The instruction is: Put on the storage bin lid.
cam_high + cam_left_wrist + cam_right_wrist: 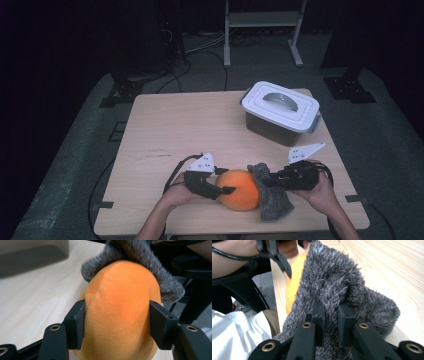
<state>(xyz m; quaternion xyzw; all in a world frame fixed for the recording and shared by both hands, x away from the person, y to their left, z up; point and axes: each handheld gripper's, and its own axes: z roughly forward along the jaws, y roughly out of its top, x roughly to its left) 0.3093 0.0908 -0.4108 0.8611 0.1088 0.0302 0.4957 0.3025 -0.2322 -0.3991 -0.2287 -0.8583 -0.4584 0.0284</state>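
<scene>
An orange plush ball (239, 195) lies near the table's front edge. My left gripper (225, 186) comes at it from the left, and in the left gripper view its two pads press into the sides of the ball (120, 310). A grey fuzzy cloth (272, 202) drapes over the ball's right side and down onto the table. My right gripper (264, 181) is shut on a fold of that cloth (332, 282), its jaws (331, 320) nearly touching through the pile. Past the cloth, the ball (293, 285) shows as an orange strip.
A white-lidded grey box (281, 107) with a handle stands at the back right of the wooden table (170, 125). Cables and a metal stand (262, 20) are on the dark floor beyond. The person's forearms rest at the front edge.
</scene>
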